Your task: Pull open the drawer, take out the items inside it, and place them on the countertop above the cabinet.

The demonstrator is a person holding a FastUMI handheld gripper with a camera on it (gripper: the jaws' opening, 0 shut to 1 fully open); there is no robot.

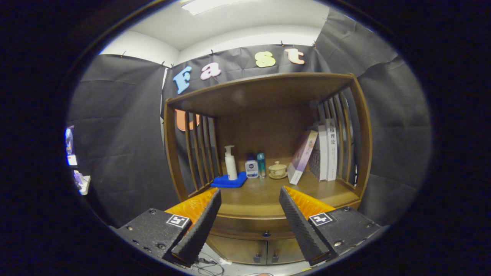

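Gripper (249,214) hovering in front of the cabinet (264,153), fingers spread wide, holding nothing, pointing at the countertop (264,195). Drawer (249,230) sitting shut just under the countertop front edge, small dark knob (265,233) showing between the fingers. Two lower doors (253,250) closing off the space beneath, each with a small handle near the middle seam. Contents of drawer hidden, cannot tell what is inside.

Standing along the countertop back edge: pump bottle (230,162) resting on a blue pad (229,181) toward the back left corner, small jar (251,169) and slim teal bottle (261,165) just beside it, lidded cup (277,170) near the middle. One book (303,156) leaning against upright books (326,151) at the back right corner. Front half of the countertop lying bare.

Slatted wooden sides framing the shelf, wooden top board (261,92) overhanging. Black cloth wall (119,145) hanging behind and around, white ceiling (245,23) with light panel above. Cables (209,266) trailing on the floor below the doors.
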